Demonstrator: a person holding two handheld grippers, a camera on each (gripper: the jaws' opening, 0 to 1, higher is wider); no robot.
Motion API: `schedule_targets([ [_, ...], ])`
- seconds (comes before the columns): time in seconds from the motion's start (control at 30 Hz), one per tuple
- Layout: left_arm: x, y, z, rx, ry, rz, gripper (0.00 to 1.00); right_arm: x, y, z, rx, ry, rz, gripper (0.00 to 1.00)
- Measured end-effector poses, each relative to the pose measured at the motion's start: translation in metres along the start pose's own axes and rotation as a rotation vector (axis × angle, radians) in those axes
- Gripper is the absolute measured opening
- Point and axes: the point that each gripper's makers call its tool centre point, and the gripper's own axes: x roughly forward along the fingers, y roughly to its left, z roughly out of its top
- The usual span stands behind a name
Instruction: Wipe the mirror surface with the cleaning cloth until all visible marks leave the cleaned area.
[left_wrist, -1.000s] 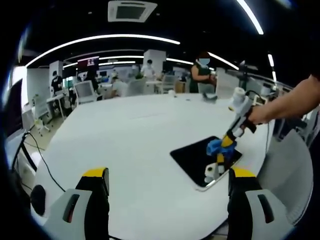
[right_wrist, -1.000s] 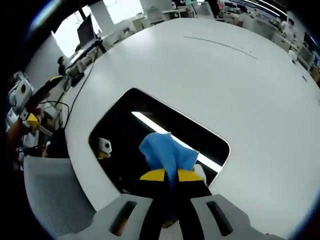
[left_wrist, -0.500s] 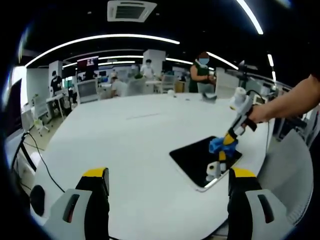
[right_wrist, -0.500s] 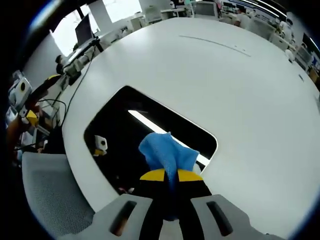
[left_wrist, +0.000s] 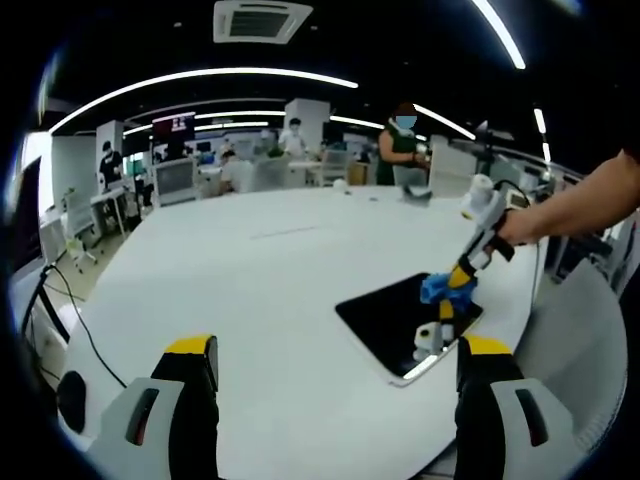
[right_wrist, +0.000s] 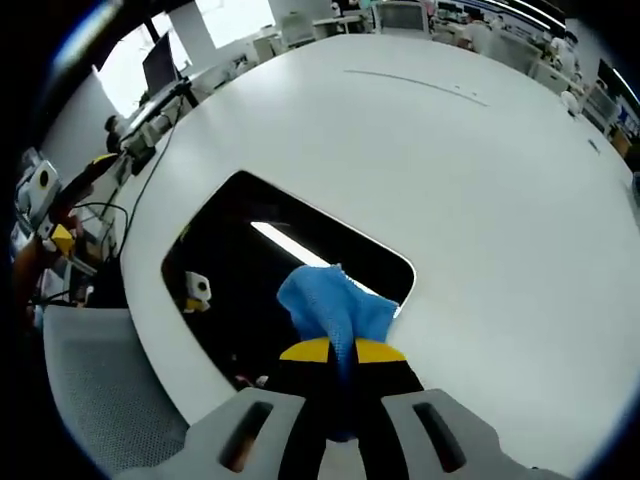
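One cloth (right_wrist: 335, 308) nearer mirror (right_wrist: 240, 260) edge

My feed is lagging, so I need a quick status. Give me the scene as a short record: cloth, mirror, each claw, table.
cloth: blue cleaning cloth, bunched, pinched in the right claw
mirror: dark rectangular mirror lying flat near the table edge, reflecting a ceiling light strip
cloth position: over the mirror's corner area, pressed onto or just above the glass
right claw: shut on the cloth, also seen from the left gripper view
left claw: open, holding nothing, back from the mirror
table: large white round table
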Motion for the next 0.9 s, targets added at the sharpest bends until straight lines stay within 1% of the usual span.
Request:
schedule_targets([
  [0.3,0.0005,0.0007,0.0005,0.003,0.002,-0.002,1.0,-0.0017,-0.004,-0.0013,-0.002,0.014,-0.013,0.01],
  [0.4,-0.0001,0.0017,0.002,0.0,-0.002,0.002,1.0,-0.0023,-0.0051,-0.002,0.007,0.011,-0.012,0.01],
  [0.9,0.0038,-0.0018,0.0004,0.001,0.003,-0.007,1.0,-0.0015,-0.0053,-0.0017,-0.004,0.006,-0.033,0.01],
])
